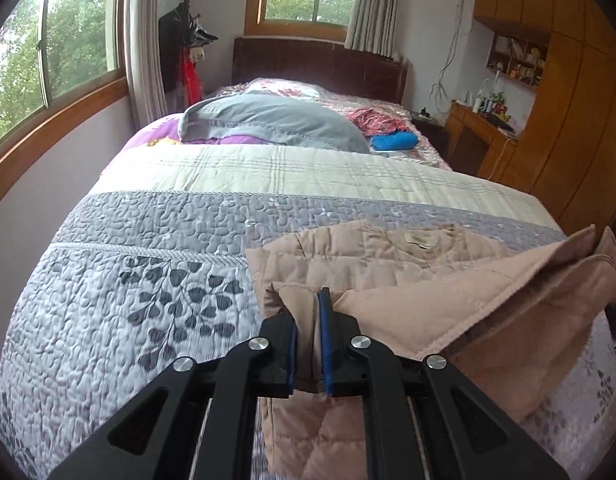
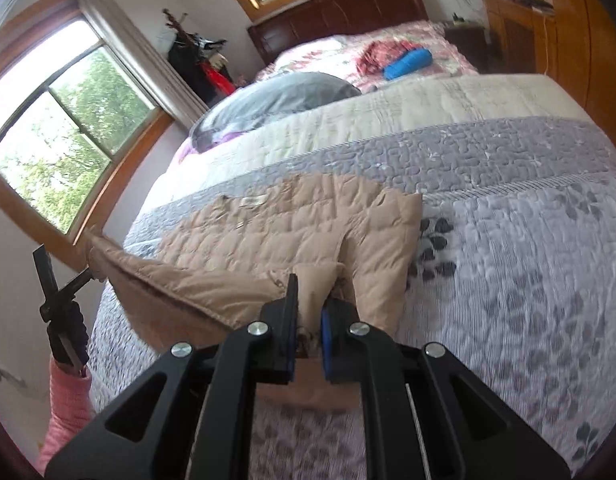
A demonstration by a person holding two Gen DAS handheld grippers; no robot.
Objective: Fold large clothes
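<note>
A beige quilted jacket (image 1: 388,256) lies on the bed's grey patterned quilt (image 1: 147,248). My left gripper (image 1: 308,312) is shut on a bunched edge of the jacket and holds it lifted above the bed. In the right wrist view the jacket (image 2: 291,224) is spread on the quilt (image 2: 508,260), and my right gripper (image 2: 310,304) is shut on another fold of its near edge. The left gripper (image 2: 63,304) shows at the left of that view, gripping the jacket's lifted corner.
A grey pillow (image 1: 267,120) and a blue folded item (image 1: 392,142) lie further up the bed, by the dark headboard (image 1: 320,64). Windows (image 1: 67,40) line the left wall. A wooden wardrobe (image 1: 568,120) and desk stand at the right.
</note>
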